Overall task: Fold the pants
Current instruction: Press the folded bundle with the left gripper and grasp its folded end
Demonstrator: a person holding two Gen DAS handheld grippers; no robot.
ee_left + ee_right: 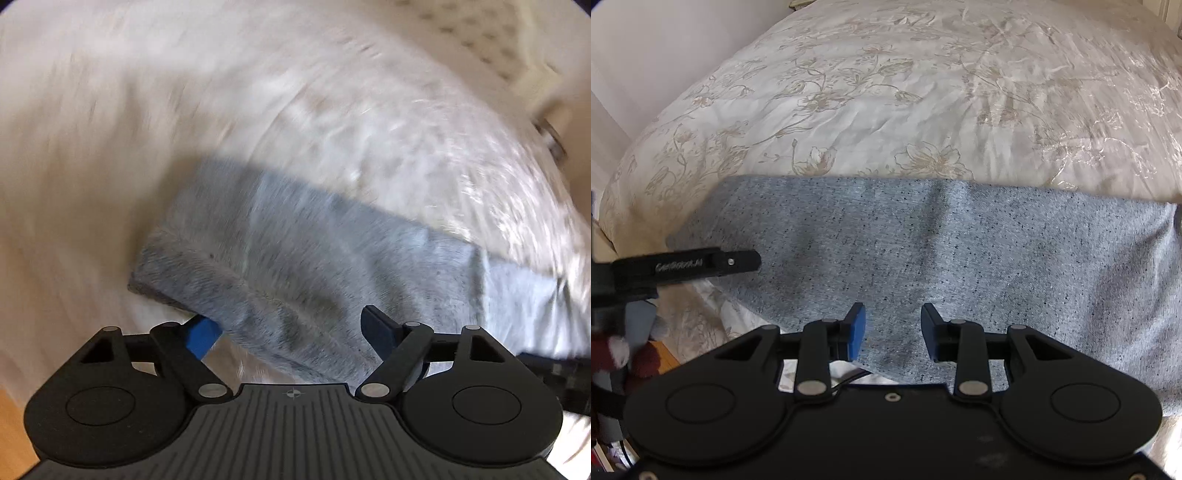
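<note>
Pants beneath left hand-held gripper, jaws wide, gripping nothing.

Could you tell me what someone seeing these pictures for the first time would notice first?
The grey speckled pants stand out, spread as a broad folded band across the near part of a cream bedspread with a pale flower pattern. The right gripper sits low in its view, jaws part open over the cloth's near edge. The left gripper has wide jaws straddling a corner of the pants, in a badly blurred picture.
</note>
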